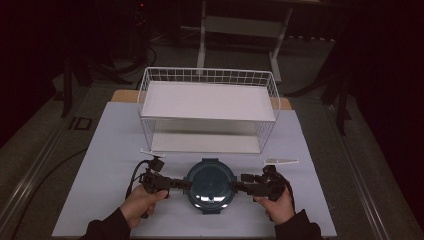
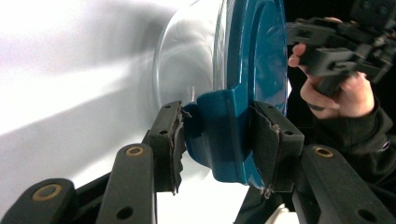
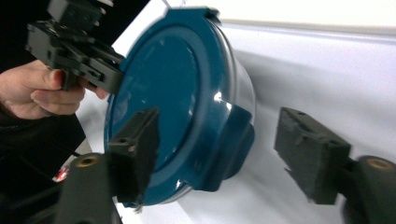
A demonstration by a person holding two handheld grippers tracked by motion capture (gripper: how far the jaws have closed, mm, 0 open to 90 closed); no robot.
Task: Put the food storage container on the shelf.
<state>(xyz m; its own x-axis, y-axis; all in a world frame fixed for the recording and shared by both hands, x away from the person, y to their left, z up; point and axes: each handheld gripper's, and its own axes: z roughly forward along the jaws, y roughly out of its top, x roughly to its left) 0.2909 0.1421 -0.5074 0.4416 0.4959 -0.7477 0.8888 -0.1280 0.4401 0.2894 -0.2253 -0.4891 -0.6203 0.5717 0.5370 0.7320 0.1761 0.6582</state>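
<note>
A round clear container with a teal lid (image 1: 210,185) sits on the white mat near the front edge. My left gripper (image 1: 187,184) reaches it from the left. In the left gripper view the pads (image 2: 170,140) press on the lid's teal side latch (image 2: 224,135), so the gripper (image 2: 219,140) is shut on it. My right gripper (image 1: 235,186) comes in from the right. In the right gripper view its jaws (image 3: 219,144) stand open on either side of the opposite latch (image 3: 233,135), with the far pad (image 3: 308,149) clear of it. Each view shows the other hand's gripper (image 2: 336,51) (image 3: 74,51) beyond the lid (image 3: 159,93).
A white wire basket (image 1: 207,75) with a white shelf stands on the mat (image 1: 115,130) just behind the container. Two thin white strips (image 1: 150,151) (image 1: 280,161) lie in front of its corners. Dark floor and a stand's legs lie beyond the table.
</note>
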